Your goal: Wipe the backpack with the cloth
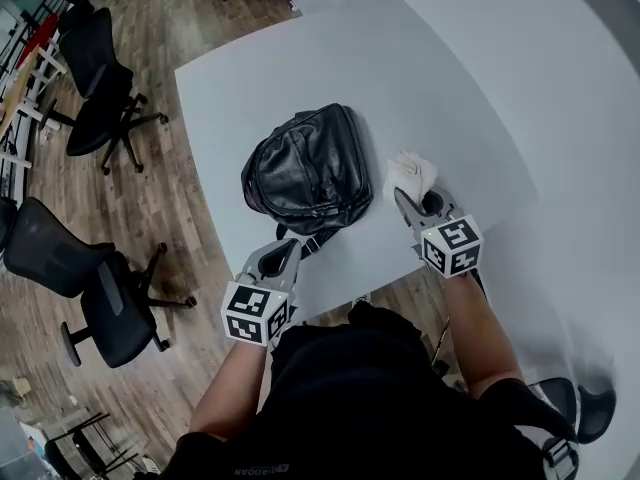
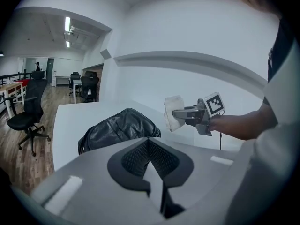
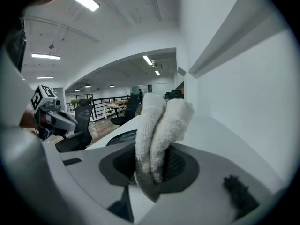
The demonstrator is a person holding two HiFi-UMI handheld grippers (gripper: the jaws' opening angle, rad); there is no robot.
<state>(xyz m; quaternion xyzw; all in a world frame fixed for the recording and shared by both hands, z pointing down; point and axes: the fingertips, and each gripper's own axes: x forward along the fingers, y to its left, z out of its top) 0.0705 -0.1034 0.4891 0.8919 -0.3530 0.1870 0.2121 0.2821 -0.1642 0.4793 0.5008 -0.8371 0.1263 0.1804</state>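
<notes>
Black leather backpack (image 1: pixel 308 168) lay apparently unwiped on white table (image 1: pixel 450 88); right gripper (image 1: pixel 403 198) clamped folded white cloth (image 1: pixel 412 171) just right of it, left gripper (image 1: pixel 284 255) closed, empty.

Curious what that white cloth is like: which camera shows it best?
The right gripper view: the cloth fills its centre, pinched by the right gripper. The head view shows a small bundle beside the backpack; the left gripper view, a distant side view.

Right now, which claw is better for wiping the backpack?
The right claw: it holds the cloth, next to the backpack. The left claw is shut and holds nothing.
</notes>
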